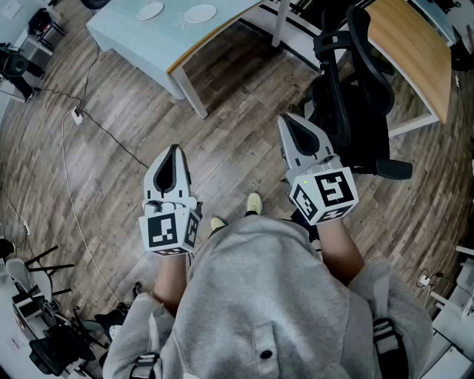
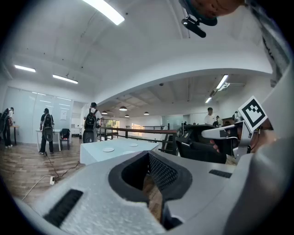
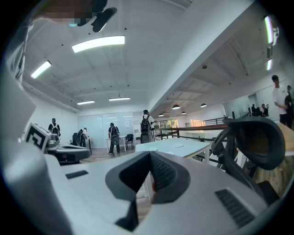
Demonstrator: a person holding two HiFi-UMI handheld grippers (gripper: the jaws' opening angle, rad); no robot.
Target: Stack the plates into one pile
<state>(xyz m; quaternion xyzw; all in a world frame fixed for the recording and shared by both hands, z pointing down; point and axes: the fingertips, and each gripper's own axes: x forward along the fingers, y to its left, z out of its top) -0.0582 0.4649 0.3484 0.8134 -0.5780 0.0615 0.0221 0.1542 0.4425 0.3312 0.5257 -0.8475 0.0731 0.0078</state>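
Floor [image 1: 111,170]: one, wood plank, under everything in the head view. Tables: two. One pale-topped table [image 1: 141,37] stands at the top of the head view, well ahead of the person. One wood-topped table [image 1: 411,44] stands at the upper right. Chair [image 1: 355,96]: one, black, on the floor between the two tables and just beside the right gripper. Person: one wearer in a grey top [image 1: 266,296], with two shoe tips [image 1: 254,201] showing below. At least four other people stand far off in the left gripper view. Grippers: two, both held out over the floor and well short of the pale table. Left gripper [image 1: 175,150]: clenched, jaws meeting at the tip and nothing between them; only floor shows through the gap behind the pads. Right gripper [image 1: 285,118]: likewise clenched and empty, pointing level. Plates: two white ones are plainly seen, one plate [image 1: 150,10] and a second plate [image 1: 200,13]. They lie flat and apart on the pale table, not stacked, and no gripper touches them. Cable [image 1: 70,178]: one, trailing across the floor at the left.
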